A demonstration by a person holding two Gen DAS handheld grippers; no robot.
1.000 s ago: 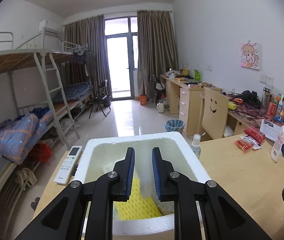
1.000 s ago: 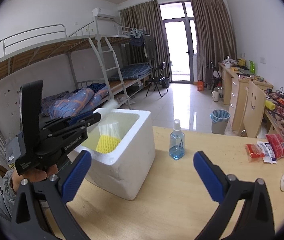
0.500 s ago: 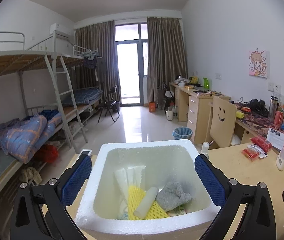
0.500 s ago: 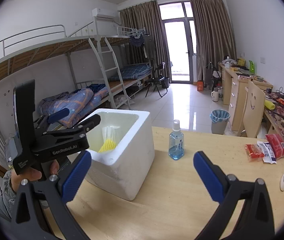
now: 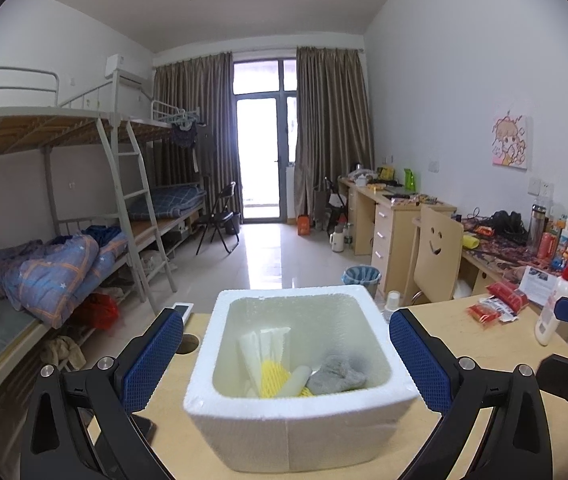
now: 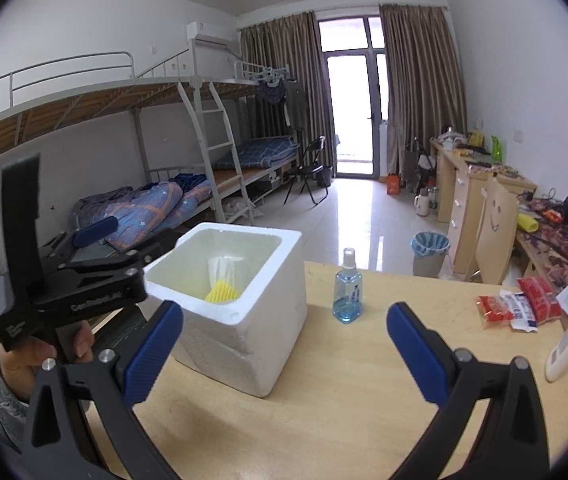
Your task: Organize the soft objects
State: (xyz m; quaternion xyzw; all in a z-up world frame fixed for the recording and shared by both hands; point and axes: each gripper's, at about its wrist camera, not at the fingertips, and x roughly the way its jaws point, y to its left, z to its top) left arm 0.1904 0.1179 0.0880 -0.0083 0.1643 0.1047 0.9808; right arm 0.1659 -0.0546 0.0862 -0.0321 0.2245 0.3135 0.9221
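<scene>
Styrofoam box [image 5: 284, 432] sits on your pale wood counter [image 5: 463, 364] in the left wrist view, right between your left tongs [image 5: 285, 364], which have just swung wide open with nothing gripped. Down inside the box you've got the soft stuff: yellow foam netting [image 5: 270, 374], a white foam roll [image 5: 297, 378] and a grey cloth [image 5: 335, 376]. Behind it there's a bunk bed [image 5: 64, 184] along the left wall, brown curtains around a glass door, desks on the right.

From the right wrist view, your right tongs [image 6: 284, 354] are spread wide too, holding nothing, hovering over bare counter. Same box [image 6: 260, 320] sits left of a blue spray bottle [image 6: 347, 292], with red snack packets [image 6: 519, 304] further right. Your left hand [image 6: 44, 356] shows at the left edge.
</scene>
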